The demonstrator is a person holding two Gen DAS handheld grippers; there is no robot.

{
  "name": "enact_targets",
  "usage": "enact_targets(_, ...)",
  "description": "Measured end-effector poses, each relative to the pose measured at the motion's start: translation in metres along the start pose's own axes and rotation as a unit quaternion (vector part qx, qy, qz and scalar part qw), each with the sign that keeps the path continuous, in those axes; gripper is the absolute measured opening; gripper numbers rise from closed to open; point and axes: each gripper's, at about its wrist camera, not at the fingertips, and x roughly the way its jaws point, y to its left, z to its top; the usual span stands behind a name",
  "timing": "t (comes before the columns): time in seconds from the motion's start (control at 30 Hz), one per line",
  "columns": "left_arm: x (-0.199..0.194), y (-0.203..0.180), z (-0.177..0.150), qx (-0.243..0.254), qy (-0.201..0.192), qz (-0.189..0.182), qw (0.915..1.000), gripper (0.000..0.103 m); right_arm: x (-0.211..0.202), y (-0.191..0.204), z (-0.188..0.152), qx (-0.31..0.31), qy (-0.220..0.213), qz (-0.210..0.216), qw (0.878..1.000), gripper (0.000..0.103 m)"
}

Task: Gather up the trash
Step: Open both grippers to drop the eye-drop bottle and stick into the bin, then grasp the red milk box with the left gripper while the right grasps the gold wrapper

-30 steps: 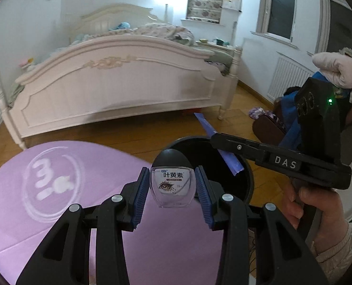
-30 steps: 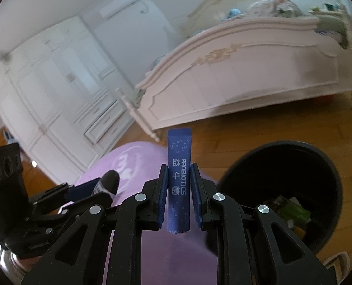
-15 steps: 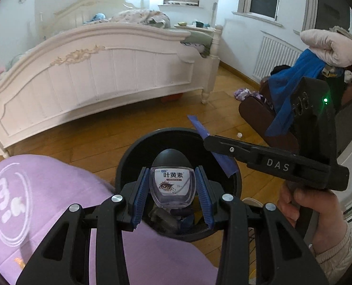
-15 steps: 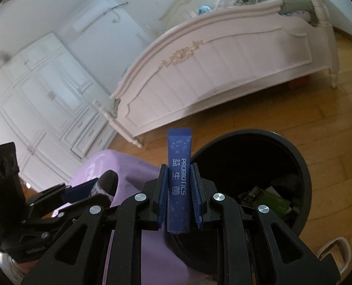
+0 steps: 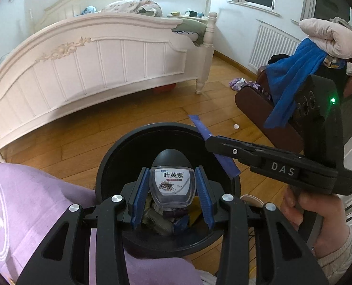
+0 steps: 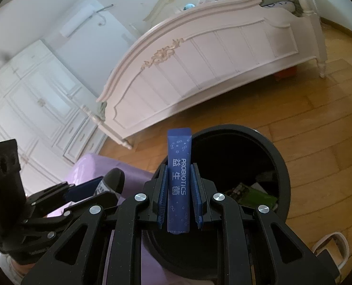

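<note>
My left gripper (image 5: 172, 191) is shut on a small clear eye-drop bottle (image 5: 171, 181) with a black cap, held over the mouth of a round black trash bin (image 5: 114, 156). Several bits of trash lie at the bin's bottom. My right gripper (image 6: 178, 198) is shut on a blue probiotics sachet (image 6: 178, 180), upright, above the bin's near rim (image 6: 280, 166). In the left wrist view the right gripper (image 5: 217, 143) reaches in from the right with the sachet (image 5: 203, 130) over the bin's far edge. In the right wrist view the left gripper (image 6: 90, 191) shows at lower left with the bottle's cap (image 6: 113, 178).
A purple round rug (image 5: 28, 199) lies left of the bin on a wooden floor. A white bed (image 5: 100, 59) stands behind. A brown seat with blue cloth (image 5: 287, 90) is at right, with a white cap (image 5: 236, 126) on the floor. A slipper (image 6: 332, 244) lies near the bin.
Both grippers have come down and forward over the bin, which has grown larger and moved under them. Each still holds its item.
</note>
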Motion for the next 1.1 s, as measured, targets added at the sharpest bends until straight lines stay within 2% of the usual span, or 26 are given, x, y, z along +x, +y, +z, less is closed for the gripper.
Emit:
enact_targets(0.07,0.000,0.000,0.001,0.001,-0.001,0.005,1.0000,0.041,-0.001,-0.004,-0.001,0.005,0.002,-0.002,1.000,0.022)
enact_targets(0.1,-0.001,0.000,0.002,0.001,-0.003,0.008,1.0000,0.042,0.000,-0.005,-0.001,0.008,0.003,-0.004,1.000,0.029)
enact_targets(0.13,-0.001,0.001,0.002,0.000,-0.003,0.010,0.9999,0.042,-0.001,-0.005,-0.001,0.010,0.001,-0.006,1.000,0.043)
enact_targets(0.17,-0.003,0.002,0.004,0.000,-0.004,0.012,0.9999,0.049,-0.002,-0.007,-0.001,0.014,-0.003,-0.008,1.000,0.049)
enact_targets(0.2,-0.005,0.002,0.004,-0.001,-0.007,0.015,0.9999,0.059,-0.004,-0.007,-0.002,0.019,-0.008,-0.009,1.000,0.056)
enact_targets(0.27,-0.013,0.002,0.002,0.002,-0.019,0.022,0.9996,0.067,-0.004,-0.005,-0.003,0.018,-0.008,-0.008,1.000,0.056)
enact_targets(0.73,-0.068,0.011,-0.009,0.000,-0.057,0.054,0.9969,0.067,-0.002,0.032,-0.010,-0.007,0.004,0.004,1.000,0.056)
enact_targets(0.83,-0.079,0.016,-0.015,-0.005,-0.063,0.061,0.9962,0.069,0.001,0.047,-0.013,-0.016,0.007,0.007,1.000,0.064)
enact_targets(0.87,-0.084,0.018,-0.019,-0.008,-0.065,0.066,0.9957,0.077,0.002,0.054,-0.014,-0.022,0.010,0.010,1.000,0.065)
enact_targets(0.9,-0.090,0.020,-0.022,-0.010,-0.071,0.073,0.9948,0.080,0.003,0.059,-0.015,-0.025,0.012,0.011,1.000,0.065)
enact_targets(1.0,-0.102,0.027,-0.029,-0.017,-0.077,0.083,0.9934,0.080,0.006,0.077,-0.017,-0.038,0.016,0.015,0.999,0.070)
enact_targets(1.1,-0.115,0.038,-0.040,-0.033,-0.081,0.090,0.9921,0.080,0.010,0.097,-0.021,-0.053,0.024,0.022,0.998,0.070)
